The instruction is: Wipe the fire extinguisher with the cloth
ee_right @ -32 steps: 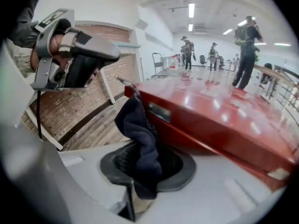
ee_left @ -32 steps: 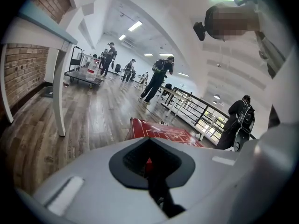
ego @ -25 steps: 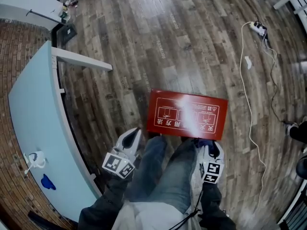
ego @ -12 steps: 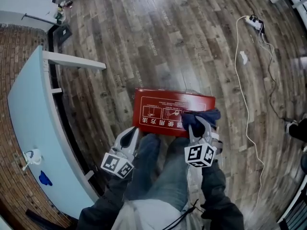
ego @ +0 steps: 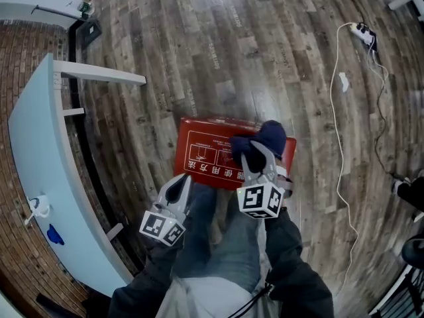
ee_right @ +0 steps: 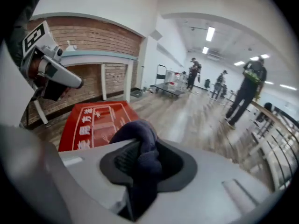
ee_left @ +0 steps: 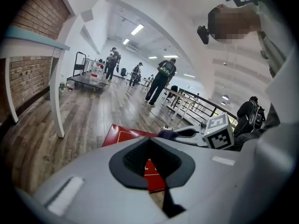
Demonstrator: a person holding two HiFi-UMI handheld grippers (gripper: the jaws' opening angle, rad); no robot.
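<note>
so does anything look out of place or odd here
The red extinguisher box lies flat on the floor, printed face up. A white cable with a power strip trails loose across the floor to its right, a trip risk.

The box [ego: 202, 156] lies on the floor [ego: 265, 45] at frame centre. The cloth [ego: 271, 136] is over its right end, between the fingers of the right gripper [ego: 256, 154]. The left gripper [ego: 179, 185] is at its lower left; the worktop [ego: 33, 151] fills the left edge.

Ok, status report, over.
Right gripper shut on cloth, over red box. Left gripper shut, empty, at box edge. Nothing in the way.
</note>
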